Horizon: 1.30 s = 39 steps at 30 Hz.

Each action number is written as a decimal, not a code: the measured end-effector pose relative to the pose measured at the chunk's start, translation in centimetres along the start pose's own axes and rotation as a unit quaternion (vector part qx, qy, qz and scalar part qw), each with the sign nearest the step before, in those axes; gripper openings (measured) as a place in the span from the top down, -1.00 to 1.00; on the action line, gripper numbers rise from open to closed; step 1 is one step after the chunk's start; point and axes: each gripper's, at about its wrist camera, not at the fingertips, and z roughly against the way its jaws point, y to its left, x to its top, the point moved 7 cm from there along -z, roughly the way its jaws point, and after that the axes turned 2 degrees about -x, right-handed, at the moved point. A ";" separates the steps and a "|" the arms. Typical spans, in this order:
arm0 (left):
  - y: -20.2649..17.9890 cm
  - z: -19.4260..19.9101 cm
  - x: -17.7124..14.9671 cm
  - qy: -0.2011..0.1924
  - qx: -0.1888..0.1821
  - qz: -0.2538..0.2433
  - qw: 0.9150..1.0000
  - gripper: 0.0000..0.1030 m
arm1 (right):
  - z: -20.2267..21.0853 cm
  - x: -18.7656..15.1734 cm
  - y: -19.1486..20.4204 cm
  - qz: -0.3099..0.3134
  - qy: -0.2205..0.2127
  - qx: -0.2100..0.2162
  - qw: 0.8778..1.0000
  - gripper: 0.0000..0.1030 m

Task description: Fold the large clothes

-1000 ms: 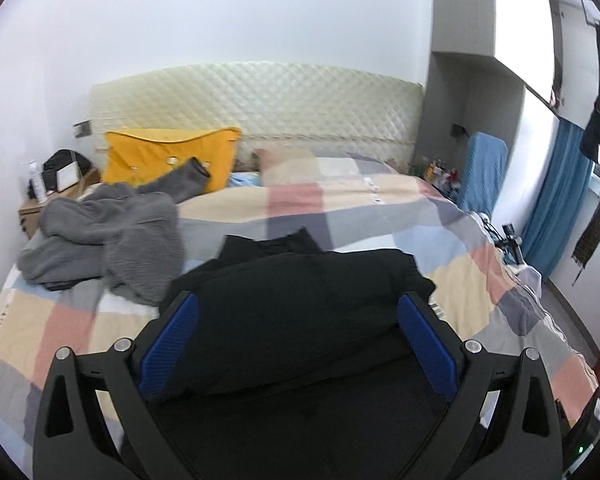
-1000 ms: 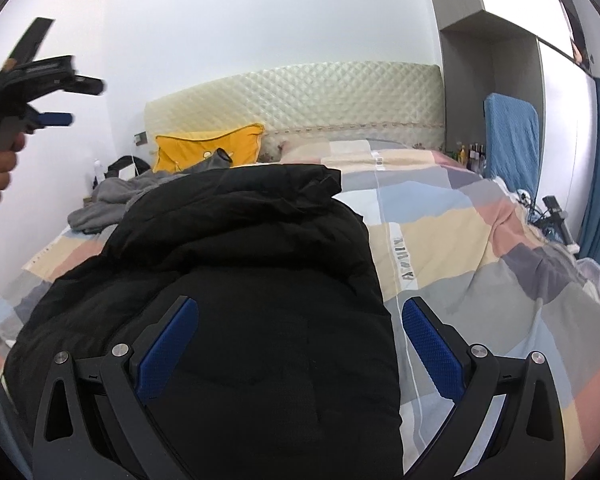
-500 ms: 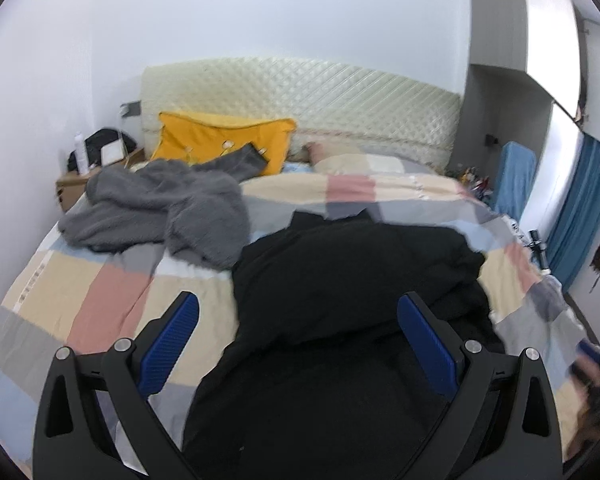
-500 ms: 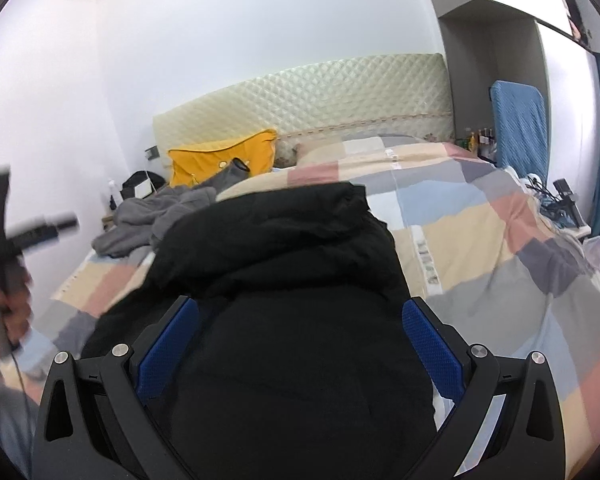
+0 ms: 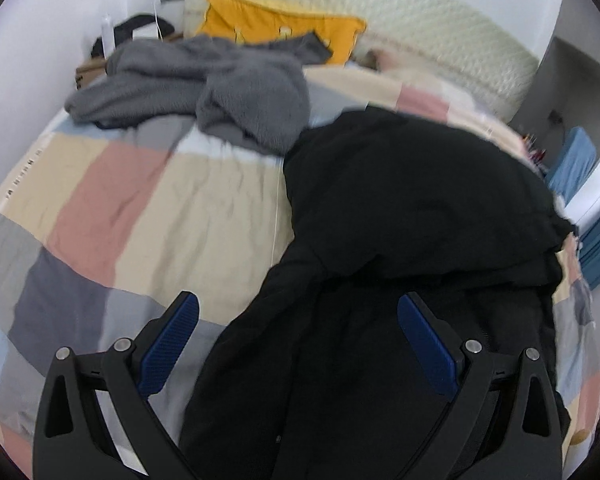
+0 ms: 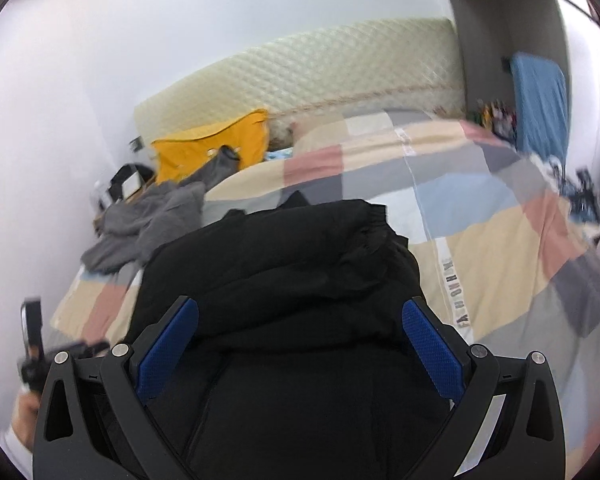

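A large black padded jacket (image 5: pixel 412 220) lies on the checked bedspread (image 5: pixel 140 208), its far part folded over into a thick roll (image 6: pixel 284 248). My left gripper (image 5: pixel 298 318) hovers open over the jacket's near left edge, nothing between its blue pads (image 5: pixel 168 340). My right gripper (image 6: pixel 300 320) also stands open above the jacket's near part, blue pads (image 6: pixel 432 352) wide apart and clear of the cloth. In the right wrist view the left gripper (image 6: pixel 34 340) appears blurred at the lower left, held by a hand (image 6: pixel 22 412).
A crumpled grey fleece garment (image 5: pixel 204 84) lies at the far left of the bed, before a yellow pillow (image 5: pixel 276 28) and a quilted cream headboard (image 5: pixel 420 32). A bedside table (image 5: pixel 92 68) stands left. A blue cloth (image 6: pixel 540 96) hangs at the right.
Both views have tilted downward and blurred. My left gripper has dropped low and swung left of the jacket. My right gripper stays over the jacket. Both stay open.
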 end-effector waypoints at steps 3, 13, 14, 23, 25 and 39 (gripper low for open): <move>-0.4 -2.5 0.0 0.017 -0.002 0.002 1.000 -0.93 | -4.1 0.3 -3.1 -0.035 0.012 -0.014 0.999 -0.99; -1.5 -9.0 0.0 0.052 0.056 -0.032 0.997 -0.93 | -14.1 1.0 -7.6 -0.104 0.044 -0.012 0.994 -0.92; -1.6 -9.6 -0.2 0.055 0.068 -0.039 0.995 -0.93 | -14.7 0.9 -7.3 -0.101 0.048 -0.008 0.994 -0.87; 0.7 -8.4 2.3 -0.015 0.136 -0.012 0.991 -0.93 | -14.3 1.1 -2.0 -0.042 0.027 0.057 0.997 0.49; 1.7 -7.0 3.3 -0.047 0.156 -0.008 0.987 -0.92 | -12.9 1.1 -0.9 -0.024 0.012 0.075 0.997 0.56; 5.6 -6.9 3.4 -0.020 0.074 0.072 0.994 -0.92 | -13.6 -4.2 -0.5 0.115 -0.005 -0.028 0.993 0.71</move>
